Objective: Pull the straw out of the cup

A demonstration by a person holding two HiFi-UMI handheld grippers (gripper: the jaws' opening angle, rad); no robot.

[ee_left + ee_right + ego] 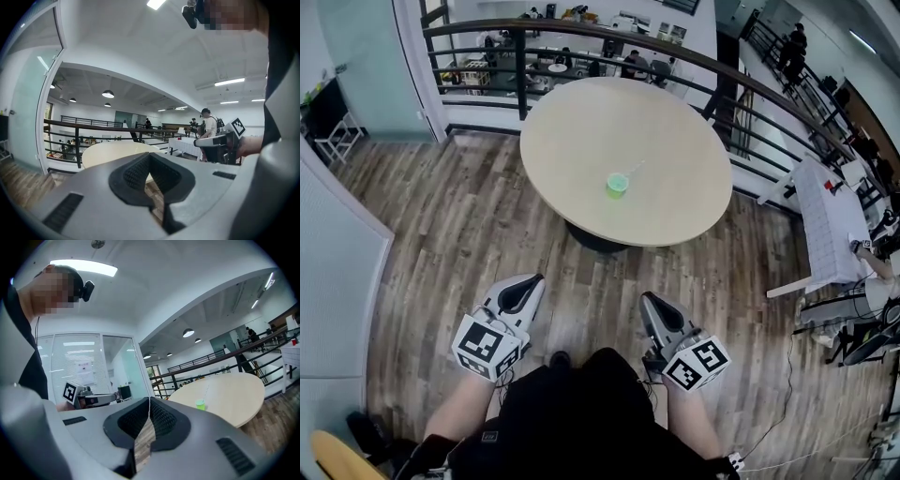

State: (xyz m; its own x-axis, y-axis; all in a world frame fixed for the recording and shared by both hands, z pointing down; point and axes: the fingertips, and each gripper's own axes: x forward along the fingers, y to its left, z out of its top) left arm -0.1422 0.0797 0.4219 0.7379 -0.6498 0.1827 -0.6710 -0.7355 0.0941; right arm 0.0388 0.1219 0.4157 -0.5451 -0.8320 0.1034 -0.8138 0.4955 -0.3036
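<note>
The left gripper (525, 289), low left in the head view, and the right gripper (654, 309), low right, are both pressed together on nothing, well apart from the round table (572, 131) above. Near its middle stands a green cup (617, 186) with a thin straw (634, 170) leaning toward the upper right. The straw is likely light, bendy and slick, so pinch its upper end gently while steadying the cup.
</note>
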